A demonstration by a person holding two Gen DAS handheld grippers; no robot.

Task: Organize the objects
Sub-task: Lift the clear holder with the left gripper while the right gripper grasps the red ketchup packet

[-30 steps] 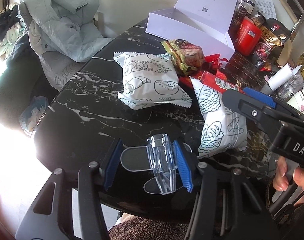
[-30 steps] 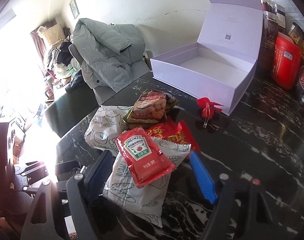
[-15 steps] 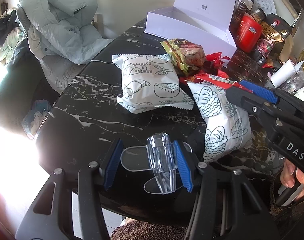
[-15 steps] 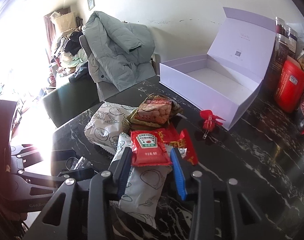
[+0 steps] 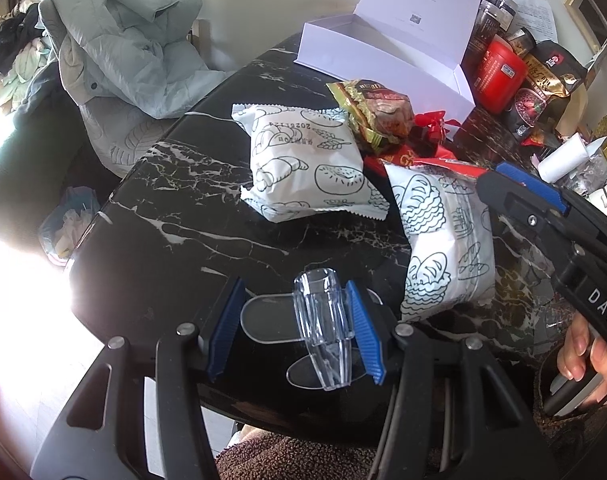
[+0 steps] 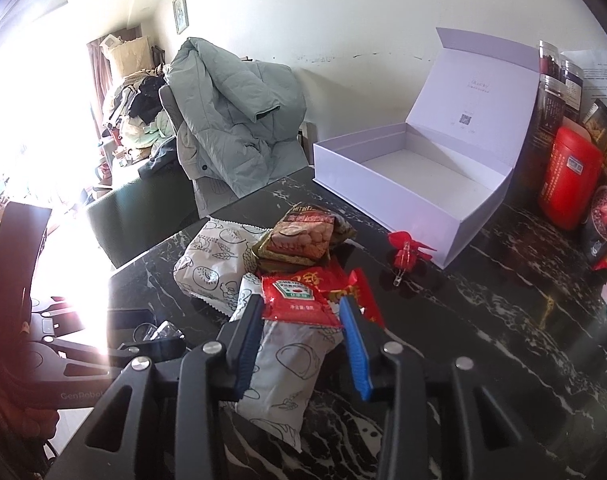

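Observation:
My left gripper (image 5: 293,324) is near the table's front edge, fingers astride a clear plastic clip (image 5: 323,332) lying on the black marble table (image 5: 163,220); only the right pad touches it. My right gripper (image 6: 301,324) is shut on a red Heinz ketchup packet (image 6: 297,300), held above a white bread bag (image 6: 283,372). Behind lie a second white bread bag (image 6: 213,268), a biscuit pack (image 6: 303,238), a red snack bag (image 6: 353,292) and a small red bow (image 6: 405,250). The open white box (image 6: 415,192) is empty at the back.
A red canister (image 6: 569,182), dark jars (image 6: 549,104) and snack pouches (image 5: 543,88) stand right of the box. A grey-green jacket (image 6: 231,120) hangs over a chair beyond the table's left edge. A paper roll (image 5: 563,156) lies at far right.
My right gripper closed on the ketchup packet and lifted it off the bread bag, rising higher. The left gripper stayed around the clear clip.

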